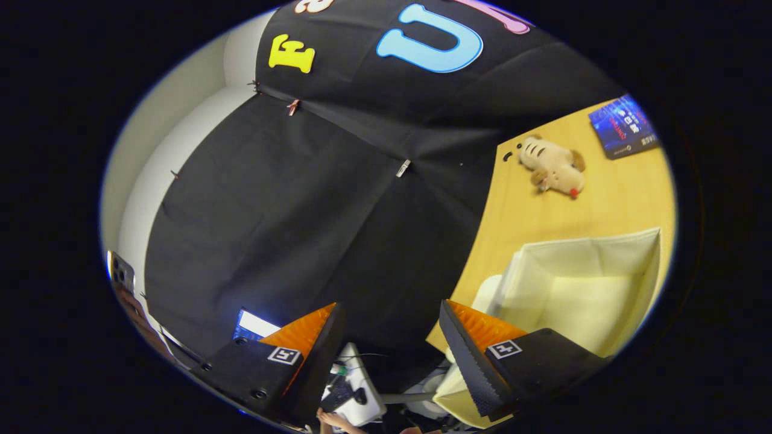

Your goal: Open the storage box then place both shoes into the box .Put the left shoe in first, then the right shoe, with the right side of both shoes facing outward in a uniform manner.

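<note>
The storage box (579, 289) is seen just ahead of one finger of the tongs and beyond it, resting on the wooden table (543, 211). It is a pale cream, square-sided bin with thin walls that look like fabric over board; its top is open and the inside appears bare, so the opening step is judged done or nearly so. Such a box is expected to be light and somewhat floppy, with rims that give under pressure; a hold on the upper edge of one wall, pinched across its thickness, is judged the safest place, and a hard push is likely to slide it on the smooth tabletop. The shoes cannot be made out, so their handling is left unjudged.

The tongs (392, 337) are spread wide, nothing being held between the fingers, whose inner faces carry ribbed pads. The view is tilted, so the table runs steeply beside them.

Beyond the box, well apart from it, a small plush toy (555, 169) is lying on the table, soft and furry, and farther still a flat blue book (624, 126) with a glossy cover is seen.
</note>
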{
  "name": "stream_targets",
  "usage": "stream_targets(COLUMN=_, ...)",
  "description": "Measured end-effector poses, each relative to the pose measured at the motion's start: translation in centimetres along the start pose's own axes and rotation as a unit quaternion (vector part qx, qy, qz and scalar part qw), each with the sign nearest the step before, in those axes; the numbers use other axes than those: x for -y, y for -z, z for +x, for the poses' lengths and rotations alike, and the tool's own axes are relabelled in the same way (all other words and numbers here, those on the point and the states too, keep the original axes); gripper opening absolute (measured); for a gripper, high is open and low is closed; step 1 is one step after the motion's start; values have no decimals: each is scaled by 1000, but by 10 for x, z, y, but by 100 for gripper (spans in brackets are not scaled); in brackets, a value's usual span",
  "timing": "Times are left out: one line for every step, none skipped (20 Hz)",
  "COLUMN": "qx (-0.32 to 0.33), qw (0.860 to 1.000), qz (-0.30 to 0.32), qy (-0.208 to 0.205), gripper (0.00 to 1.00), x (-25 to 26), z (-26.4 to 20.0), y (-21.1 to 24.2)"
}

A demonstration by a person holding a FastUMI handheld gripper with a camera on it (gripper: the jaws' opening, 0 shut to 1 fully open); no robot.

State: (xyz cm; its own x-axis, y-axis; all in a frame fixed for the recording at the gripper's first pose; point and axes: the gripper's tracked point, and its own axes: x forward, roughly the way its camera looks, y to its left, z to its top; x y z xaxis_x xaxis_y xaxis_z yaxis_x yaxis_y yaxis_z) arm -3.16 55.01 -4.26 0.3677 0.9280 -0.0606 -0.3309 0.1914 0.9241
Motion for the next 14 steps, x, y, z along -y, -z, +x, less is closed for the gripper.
stream_targets(qx=7, qw=1000, qz=-11, qy=12, gripper=96, x=6, z=-9, y=-5)
stream_targets(qx=14, qw=999, qz=-22, qy=26, gripper=96, x=14, z=-19, y=-11)
stream_targets(qx=21, qw=998, qz=-38, qy=45, gripper=96, x=24, z=-31, y=-14)
stream_targets(qx=28, qw=996, qz=-57, qy=67, gripper=96, x=35, z=-44, y=-19)
stream_targets(qx=35, qw=992, qz=-76, qy=93, gripper=96, x=47, z=-58, y=-25)
stream_targets(qx=39, qw=987, qz=-93, qy=122, gripper=96, x=63, z=-74, y=-32)
stream_targets(qx=42, qw=982, qz=-104, qy=151, gripper=96, x=77, z=-90, y=-36)
stream_targets(qx=45, qw=977, qz=-111, qy=178, gripper=96, x=92, z=-106, y=-40)
stream_targets(qx=44, qw=972, qz=-117, qy=199, gripper=96, x=105, z=-123, y=-44)
stream_targets(qx=42, qw=966, qz=-122, qy=223, gripper=97, x=121, z=-139, y=-45)
stream_targets(qx=39, qw=960, qz=-126, qy=248, gripper=97, x=137, z=-159, y=-47)
stream_targets(qx=37, qw=953, qz=-130, qy=270, gripper=97, x=153, z=-176, y=-50)
stream_targets(qx=35, qw=947, qz=-132, qy=292, gripper=97, x=169, z=-194, y=-49)
stream_targets(qx=31, qw=940, qz=-132, qy=312, gripper=97, x=184, z=-212, y=-49)
